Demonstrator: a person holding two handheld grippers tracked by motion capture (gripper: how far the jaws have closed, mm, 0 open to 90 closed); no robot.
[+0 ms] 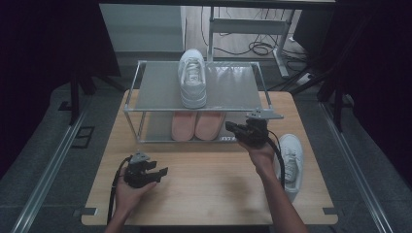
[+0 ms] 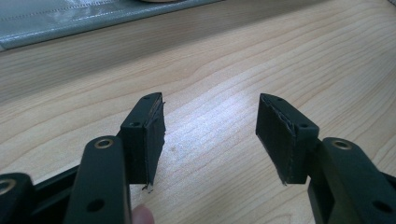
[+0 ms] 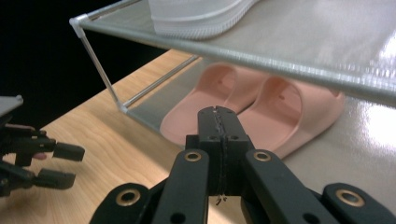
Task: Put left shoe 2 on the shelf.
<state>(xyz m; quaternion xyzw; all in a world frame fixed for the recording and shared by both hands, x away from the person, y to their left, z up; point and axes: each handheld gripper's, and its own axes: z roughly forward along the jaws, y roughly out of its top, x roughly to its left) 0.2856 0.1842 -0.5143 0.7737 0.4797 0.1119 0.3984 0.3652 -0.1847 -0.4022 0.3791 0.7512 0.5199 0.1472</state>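
A: Where's the right gripper (image 1: 232, 128)?

B: At the front of the rack (image 1: 133, 90), near its right end, level with the lower shelf. Its jaws are pressed flat together with nothing between them; the right gripper view (image 3: 218, 122) shows the two pads meeting in one seam.

A: What's it pointing at?

B: The pink slippers (image 1: 197, 125). They lie side by side on the rack's lower shelf, toes toward the front, under the middle of the top shelf. In the right gripper view the slippers (image 3: 252, 109) sit just past the closed tips, but I can't tell whether the tips touch them.

A: And the left gripper (image 1: 160, 172)?

B: Down on the table (image 1: 204, 194), well in front of the rack's left end. Its jaws stand wide apart and hold nothing; the left gripper view (image 2: 211, 135) shows bare wood between the pads.

A: Any other shoes?

B: One white sneaker (image 1: 192, 77) sits on the rack's top shelf, about the middle, directly above the slippers. A second sneaker (image 1: 293, 158) lies on the table to the right of the rack, in front of its right corner, just beside the right forearm (image 1: 274, 191).

A: Is the left gripper seen from the other side?

B: Yes, at the left edge of the right gripper view, with its jaws parted, well away from the rack.
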